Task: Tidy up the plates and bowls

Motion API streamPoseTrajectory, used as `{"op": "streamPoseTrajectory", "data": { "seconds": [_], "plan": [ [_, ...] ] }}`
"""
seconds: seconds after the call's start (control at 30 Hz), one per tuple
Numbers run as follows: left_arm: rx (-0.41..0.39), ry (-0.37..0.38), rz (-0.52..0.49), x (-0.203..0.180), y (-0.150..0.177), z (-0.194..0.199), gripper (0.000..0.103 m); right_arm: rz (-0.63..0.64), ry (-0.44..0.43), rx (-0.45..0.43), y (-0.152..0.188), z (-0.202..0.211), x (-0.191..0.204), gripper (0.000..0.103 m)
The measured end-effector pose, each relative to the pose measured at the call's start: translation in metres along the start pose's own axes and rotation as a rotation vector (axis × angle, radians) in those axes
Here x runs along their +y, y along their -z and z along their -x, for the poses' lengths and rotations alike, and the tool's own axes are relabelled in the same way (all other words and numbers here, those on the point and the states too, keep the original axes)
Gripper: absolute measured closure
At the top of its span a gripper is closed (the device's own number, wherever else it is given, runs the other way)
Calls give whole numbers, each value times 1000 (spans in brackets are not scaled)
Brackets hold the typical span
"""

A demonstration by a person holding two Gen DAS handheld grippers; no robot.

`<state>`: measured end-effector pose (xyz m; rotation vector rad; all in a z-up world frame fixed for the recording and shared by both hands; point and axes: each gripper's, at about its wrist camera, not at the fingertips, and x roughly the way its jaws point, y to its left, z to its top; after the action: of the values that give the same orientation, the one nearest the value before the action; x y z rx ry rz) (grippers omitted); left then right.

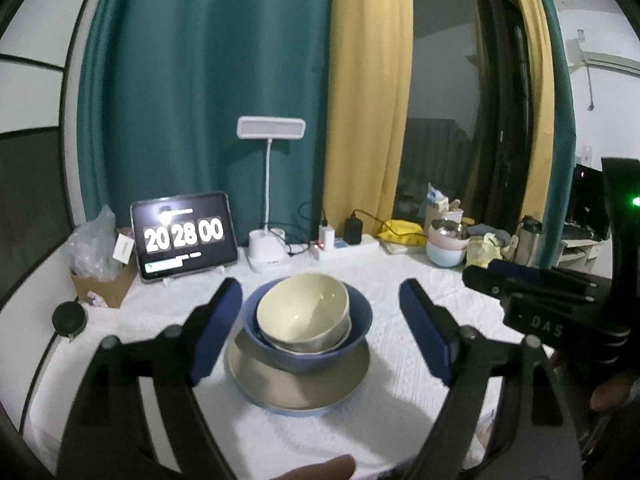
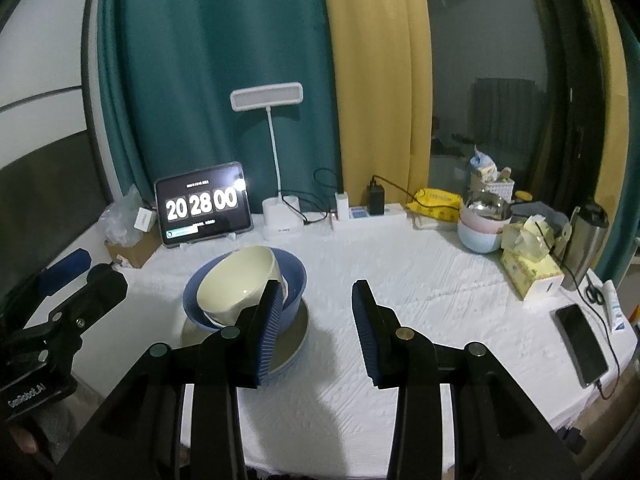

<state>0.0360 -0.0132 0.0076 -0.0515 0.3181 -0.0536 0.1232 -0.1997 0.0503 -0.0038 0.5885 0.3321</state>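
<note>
Cream glaze marks the top bowl (image 1: 302,312), which is nested at a tilt inside a blue bowl (image 1: 360,316), its mouth turned toward the cameras; what looks like a third, pale rim is glimpsed beneath it, though this cannot be confirmed. Both are carried on a grey-faced plate with a blue edge (image 1: 296,388), so the crockery is gathered into one stack near the middle of the table, large pieces below and small above, which is judged to be the tidy arrangement the task asks for. The tilt of the cream bowl is judged to be the one loose end, since a bowl seated askew can rock. The left gripper (image 1: 320,332) is held spread wide on either side of the stack, nothing being pressed by its blue pads. The right gripper (image 2: 316,328) is held partly spread beside the stack with nothing between its fingers. A white quilted cloth (image 2: 440,300) is laid over the table. Along the far edge are set a tablet showing a clock (image 2: 203,204), a white desk lamp (image 2: 267,98), chargers on a power strip (image 2: 360,212), stacked pastel bowls (image 2: 480,224), a tissue box (image 2: 528,272) and a steel flask (image 2: 586,236); a phone (image 2: 582,346) is laid at the right. Teal and yellow curtains (image 2: 372,80) are hung behind, beside a dark window.
</note>
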Motion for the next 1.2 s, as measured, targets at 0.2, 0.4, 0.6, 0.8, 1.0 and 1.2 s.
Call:
{"op": "streamPoseTrajectory", "data": {
  "seconds": [0.2,0.4,0.6,0.8,1.0,1.2],
  "plan": [
    [-27,-7,3,0,-7,13,19,9,6,-30,-5,14,2,65],
    [-53,-4,1,-2,-14,24,18,14,17,-61,-10,29,1,65],
    [-73,14,-12,-8,-22,33,18,18,27,-89,-14,43,1,65],
    [-82,23,-34,-15,-29,40,18,24,30,-120,-20,55,2,64],
    [-102,21,-19,-16,-38,47,18,36,27,-143,-25,64,5,64],
    [-132,3,3,-15,-49,58,18,35,34,-165,-32,72,3,64]
  ]
}}
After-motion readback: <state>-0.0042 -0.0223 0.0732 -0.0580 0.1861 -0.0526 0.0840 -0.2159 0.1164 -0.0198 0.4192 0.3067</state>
